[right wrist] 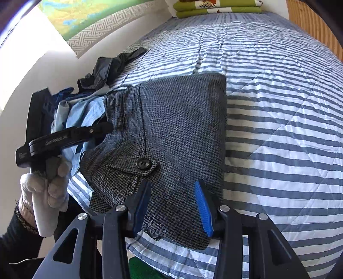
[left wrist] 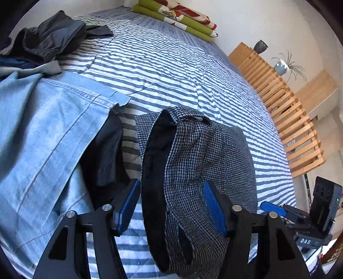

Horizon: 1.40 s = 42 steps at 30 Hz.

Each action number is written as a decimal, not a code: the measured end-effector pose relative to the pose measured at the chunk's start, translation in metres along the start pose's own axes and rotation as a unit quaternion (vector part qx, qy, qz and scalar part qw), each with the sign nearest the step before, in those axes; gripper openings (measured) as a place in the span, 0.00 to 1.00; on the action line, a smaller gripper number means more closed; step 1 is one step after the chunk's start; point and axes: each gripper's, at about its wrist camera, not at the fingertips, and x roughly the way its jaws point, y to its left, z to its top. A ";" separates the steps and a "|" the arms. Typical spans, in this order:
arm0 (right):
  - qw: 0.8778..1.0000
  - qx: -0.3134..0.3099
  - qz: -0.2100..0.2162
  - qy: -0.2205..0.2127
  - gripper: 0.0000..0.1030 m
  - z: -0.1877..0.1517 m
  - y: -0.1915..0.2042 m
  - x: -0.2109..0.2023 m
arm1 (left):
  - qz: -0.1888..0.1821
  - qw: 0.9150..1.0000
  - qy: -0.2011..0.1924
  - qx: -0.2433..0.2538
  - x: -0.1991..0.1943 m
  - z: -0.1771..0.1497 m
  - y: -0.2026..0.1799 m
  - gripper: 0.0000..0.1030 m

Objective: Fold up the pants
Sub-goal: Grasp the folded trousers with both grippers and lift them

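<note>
Houndstooth wool in grey and black makes up the one pair of pants (right wrist: 171, 133) we are folding, and it lies on the blue-and-white striped bedspread (right wrist: 278, 128), already doubled into a compact block with one black button (right wrist: 143, 163) showing on a pocket flap. Going left to right in the right wrist view, we see our gloved left hand (right wrist: 50, 182) around the handle of the left gripper (right wrist: 107, 127), whose tip meets the left edge of the pants; we cannot tell from here how its jaws stand. Behind it lies a heap of other clothes: one pair of light blue jeans (right wrist: 85, 113) and one crumpled dark garment (right wrist: 105, 70) further back. Next come the pants themselves, then the bare stripes of the bed to the right. The right gripper (right wrist: 173, 206) sits at the near edge of the pants with its two blue pads wide apart, the cloth between them but not pinched. In the left wrist view the jeans (left wrist: 47, 137) fill the left side, and the left gripper (left wrist: 171, 206) has its two blue pads spread wide on either side of a raised fold of the pants (left wrist: 193, 171), neither pad pressing it. At the head of the bed one folded green blanket (left wrist: 182, 17) rests, and on the right stand one slatted wooden frame (left wrist: 285, 107) and two pots (left wrist: 280, 67) beyond it.
</note>
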 end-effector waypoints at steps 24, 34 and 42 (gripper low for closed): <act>0.984 0.128 0.114 0.049 0.45 0.019 -0.057 0.053 | -0.051 0.994 0.080 -0.051 0.039 -0.038 0.010 0.53; 0.995 0.059 0.081 0.000 0.16 0.025 -0.027 0.016 | -0.061 0.996 0.051 -0.038 0.011 -0.036 -0.010 0.33; 0.997 0.019 0.027 -0.070 0.16 0.051 -0.051 -0.063 | -0.123 0.991 0.049 0.032 0.018 -0.006 -0.089 0.31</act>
